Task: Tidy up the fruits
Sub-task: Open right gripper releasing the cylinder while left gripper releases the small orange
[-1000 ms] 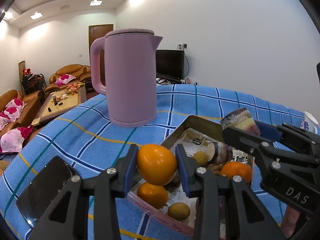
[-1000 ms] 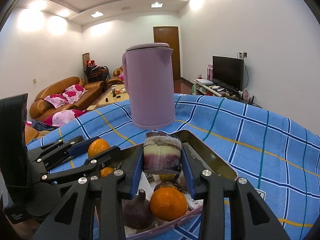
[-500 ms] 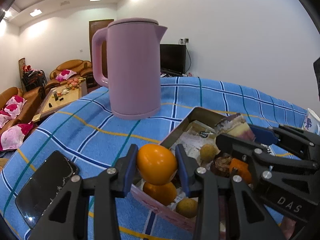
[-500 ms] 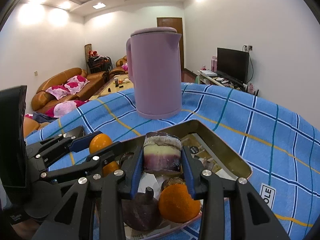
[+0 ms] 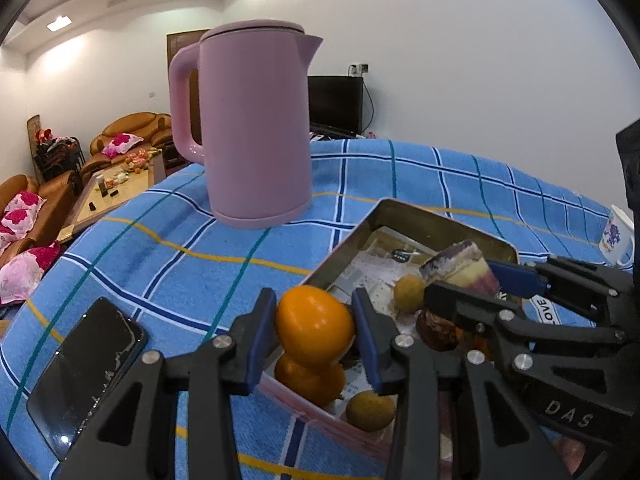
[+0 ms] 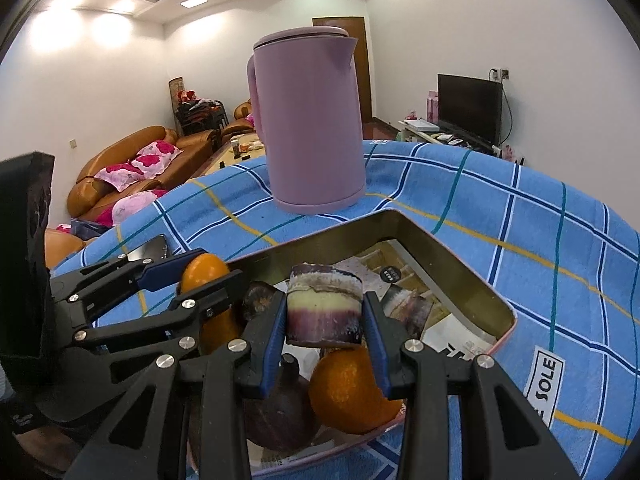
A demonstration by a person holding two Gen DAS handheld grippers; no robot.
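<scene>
My left gripper is shut on an orange and holds it over the near left corner of a metal tin. My right gripper is shut on a purple and cream sugarcane piece and holds it over the tin. The tin holds another orange, an orange, small brown round fruits, a dark purple fruit and papers. Each gripper shows in the other's view: the right one, the left one.
A pink electric kettle stands behind the tin on the blue checked tablecloth. A black phone lies at the near left. A white mug stands at the far right. Sofas and a TV are in the room beyond.
Both grippers have moved forward and lower over the tin, each still holding its fruit. The kettle looks nearer and larger.
</scene>
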